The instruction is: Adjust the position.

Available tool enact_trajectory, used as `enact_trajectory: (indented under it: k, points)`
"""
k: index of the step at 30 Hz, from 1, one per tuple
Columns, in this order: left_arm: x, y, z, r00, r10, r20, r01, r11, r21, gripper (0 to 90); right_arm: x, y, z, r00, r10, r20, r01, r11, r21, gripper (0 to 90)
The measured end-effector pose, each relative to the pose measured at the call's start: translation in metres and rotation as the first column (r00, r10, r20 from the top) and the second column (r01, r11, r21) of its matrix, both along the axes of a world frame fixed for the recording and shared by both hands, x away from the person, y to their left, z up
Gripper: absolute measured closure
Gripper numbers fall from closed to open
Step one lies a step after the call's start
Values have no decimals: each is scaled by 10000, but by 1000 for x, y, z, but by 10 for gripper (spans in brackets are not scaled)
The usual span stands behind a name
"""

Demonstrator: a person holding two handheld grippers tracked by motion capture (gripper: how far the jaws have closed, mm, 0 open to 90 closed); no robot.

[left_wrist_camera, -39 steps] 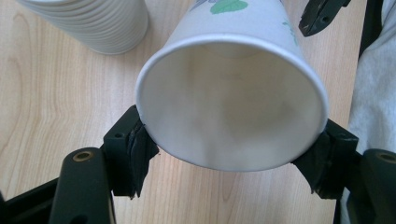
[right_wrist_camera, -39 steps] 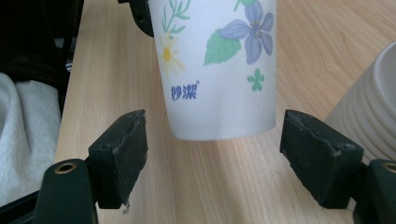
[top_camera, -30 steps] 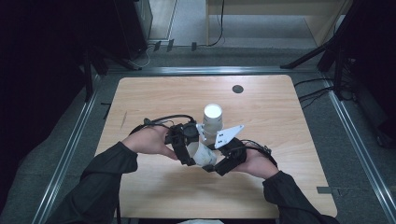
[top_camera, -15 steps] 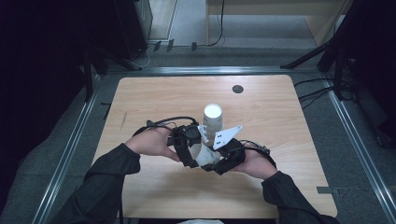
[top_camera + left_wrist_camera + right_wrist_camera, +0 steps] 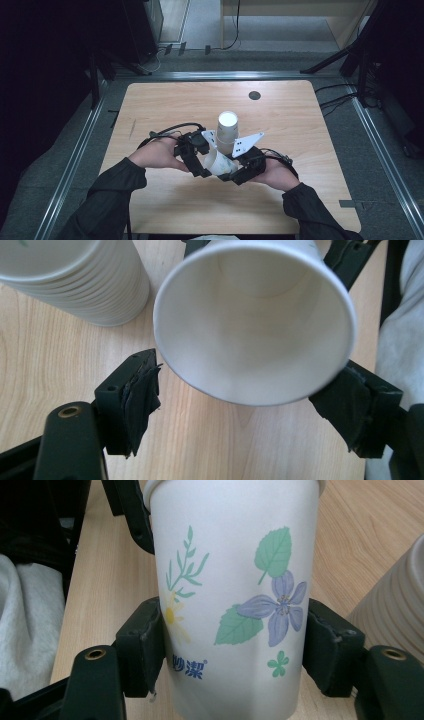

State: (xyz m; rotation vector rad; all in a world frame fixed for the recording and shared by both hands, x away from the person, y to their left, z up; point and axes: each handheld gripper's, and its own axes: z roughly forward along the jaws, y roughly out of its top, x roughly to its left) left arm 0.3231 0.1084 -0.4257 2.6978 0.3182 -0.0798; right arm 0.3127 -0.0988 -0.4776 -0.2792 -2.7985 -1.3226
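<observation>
Now right gripper [image 5: 235, 645] jaws clamped on cup [image 5: 235, 595]; left gripper [image 5: 250, 405] jaws just opening, loose round its rim, lower centre.

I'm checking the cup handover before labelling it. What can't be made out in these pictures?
- Paper cup base: cut off by the right gripper view's bottom edge.
- Stack of cups count: cut off by the left gripper view's top edge.
- Right hand-held gripper pad contact: too small in the high view.

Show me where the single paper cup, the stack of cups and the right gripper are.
single paper cup [image 5: 235, 595], right gripper view, on its printed side wall
stack of cups [image 5: 227, 131], high view, on its side
right gripper [image 5: 235, 650], right gripper view, midway between its pads
</observation>
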Motion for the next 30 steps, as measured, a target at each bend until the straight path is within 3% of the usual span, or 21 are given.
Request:
enact_trajectory:
  k: [1, 6, 9, 10, 11, 16, 17, 18, 21, 25, 28, 30]
  points:
    - [-1, 7, -1, 9998, 217, -44, -218, 9991, -356, 210, 0, -1, 1, 10000, -42, 0, 42, 10000, 5, 336]
    - [-2, 20, -2, 9985, 548, 13, -545, 9947, -867, 211, 1, -4, 2, 9999, -71, -82, 72, 9999, 81, 336]
    - [-2, 29, -4, 9964, 834, -154, -847, 9864, -1411, 211, 1, -6, 3, 9999, -122, -107, 123, 9998, 166, 335]
    - [-2, 35, -5, 9948, 1003, -194, -1021, 9800, -1709, 209, 2, -7, 3, 9999, -118, -120, 120, 9998, 187, 335]
    - [-2, 35, -5, 9948, 1003, -194, -1021, 9800, -1709, 202, 2, -7, 3, 9999, -118, -120, 120, 9998, 187, 335]
    - [-2, 43, -10, 9891, 1397, -458, -1467, 9584, -2449, 194, 2, -9, 3, 9998, -137, -160, 140, 9998, 157, 335]
    - [-3, 45, -12, 9862, 1589, -471, -1657, 9483, -2706, 192, 2, -10, 2, 9998, -102, -169, 104, 9999, 117, 335]
    - [-3, 45, -12, 9862, 1589, -471, -1657, 9483, -2706, 189, 2, -10, 2, 9998, -118, -182, 120, 9999, 97, 335]
    - [-4, 47, -15, 9822, 1799, -533, -1875, 9325, -3086, 183, 3, -11, 1, 9998, -130, -153, 132, 9998, 133, 335]
    - [-4, 47, -19, 9799, 1936, -478, -1984, 9220, -3326, 179, 3, -12, 3, 9995, -160, -266, 168, 9994, 317, 335]
    - [-5, 46, -24, 9765, 2045, -679, -2150, 9031, -3716, 179, 3, -13, 3, 9994, -128, -324, 136, 9996, 262, 336]
    - [-5, 45, -25, 9762, 2063, -672, -2163, 9005, -3772, 179, 3, -13, 3, 9994, -103, -319, 112, 9996, 263, 335]
